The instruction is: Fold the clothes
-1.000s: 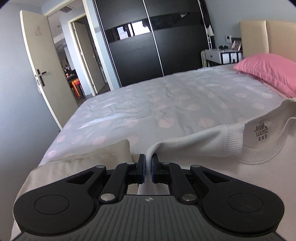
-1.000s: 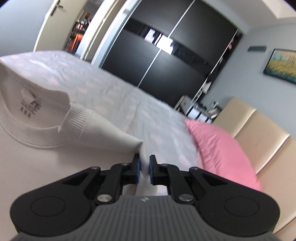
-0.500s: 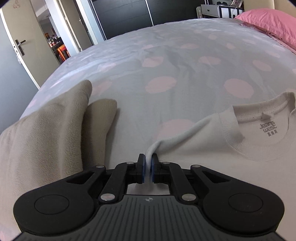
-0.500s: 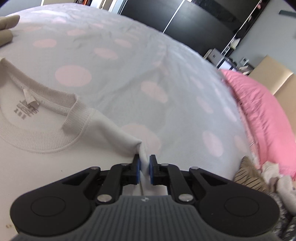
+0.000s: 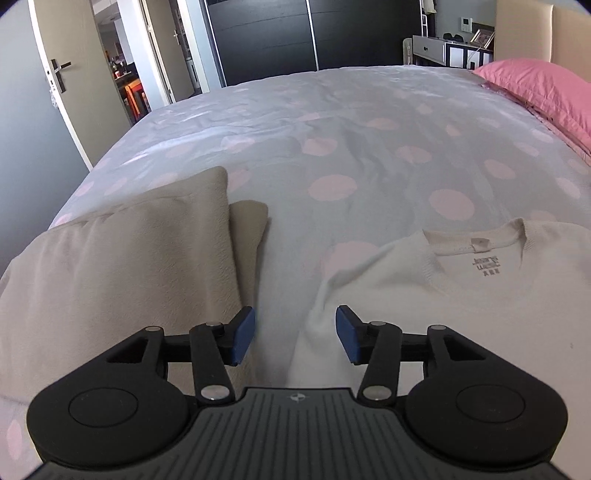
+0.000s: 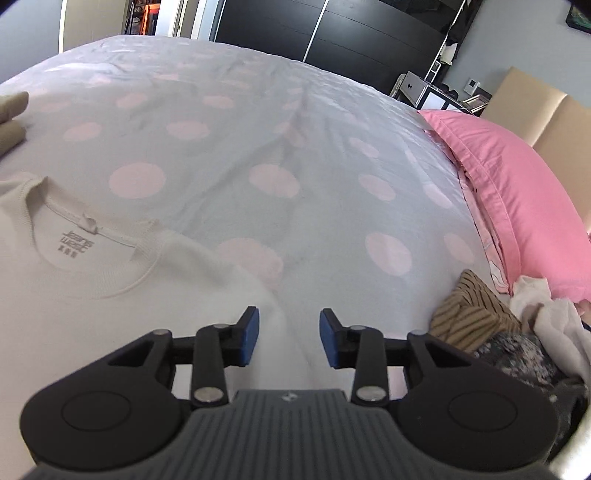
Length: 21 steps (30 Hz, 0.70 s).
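Note:
A white sweatshirt (image 5: 461,295) lies flat on the dotted bedspread (image 5: 332,140), collar and printed label facing up. Over its left shoulder edge hovers my left gripper (image 5: 294,334), jaws opening, blue pads apart and pressing on nothing; the shoulder cloth lies below the gap. In the right wrist view the same sweatshirt (image 6: 110,295) spreads to the left. My right gripper (image 6: 289,335) hangs over its right shoulder edge, jaws opening too, with nothing clamped between the pads.
A folded beige garment (image 5: 122,273) lies to the left of the sweatshirt. A pink pillow (image 6: 517,184) lies by the headboard. A heap of unfolded clothes (image 6: 498,328), one striped, sits at the right. Beyond the bed stand a dark wardrobe (image 5: 314,33) and an open door (image 5: 59,74).
Both grippers were shut on the sweatshirt's shoulders and carried it down onto the bed. Now both have let go, and the shoulders lie flat on the bedspread.

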Available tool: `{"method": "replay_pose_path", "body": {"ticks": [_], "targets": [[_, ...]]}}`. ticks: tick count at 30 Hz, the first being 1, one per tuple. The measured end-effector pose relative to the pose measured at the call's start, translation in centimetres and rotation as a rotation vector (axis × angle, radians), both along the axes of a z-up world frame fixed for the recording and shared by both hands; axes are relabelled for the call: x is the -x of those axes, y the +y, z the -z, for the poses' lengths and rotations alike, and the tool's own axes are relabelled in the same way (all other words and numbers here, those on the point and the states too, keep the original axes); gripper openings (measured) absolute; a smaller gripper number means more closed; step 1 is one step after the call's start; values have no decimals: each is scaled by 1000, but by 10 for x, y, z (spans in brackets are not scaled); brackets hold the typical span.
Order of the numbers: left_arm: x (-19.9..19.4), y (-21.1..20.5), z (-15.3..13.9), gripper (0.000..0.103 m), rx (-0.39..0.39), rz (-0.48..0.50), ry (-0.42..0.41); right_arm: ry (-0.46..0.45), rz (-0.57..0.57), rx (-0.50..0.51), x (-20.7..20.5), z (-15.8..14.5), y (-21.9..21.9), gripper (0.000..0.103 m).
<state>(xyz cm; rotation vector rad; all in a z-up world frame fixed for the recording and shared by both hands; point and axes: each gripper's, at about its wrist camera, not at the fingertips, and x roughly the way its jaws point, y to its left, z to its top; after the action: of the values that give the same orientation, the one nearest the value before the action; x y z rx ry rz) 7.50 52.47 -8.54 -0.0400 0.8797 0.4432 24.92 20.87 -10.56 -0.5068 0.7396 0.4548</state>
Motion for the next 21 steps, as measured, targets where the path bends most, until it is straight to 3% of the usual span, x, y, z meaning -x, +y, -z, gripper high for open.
{"method": "replay_pose_path", "body": {"ticks": [5, 12, 16, 21], "targets": [[71, -12, -20, 48, 26, -16, 60, 71, -11, -14, 52, -21, -56, 40], [155, -41, -13, 51, 142, -25, 151, 157, 19, -52, 120, -33, -137, 43], [186, -61, -6, 54, 164, -33, 177, 195, 47, -52, 146, -32, -176, 47], [208, -75, 0, 54, 145, -47, 182, 259, 78, -75, 174, -15, -223, 45]]}}
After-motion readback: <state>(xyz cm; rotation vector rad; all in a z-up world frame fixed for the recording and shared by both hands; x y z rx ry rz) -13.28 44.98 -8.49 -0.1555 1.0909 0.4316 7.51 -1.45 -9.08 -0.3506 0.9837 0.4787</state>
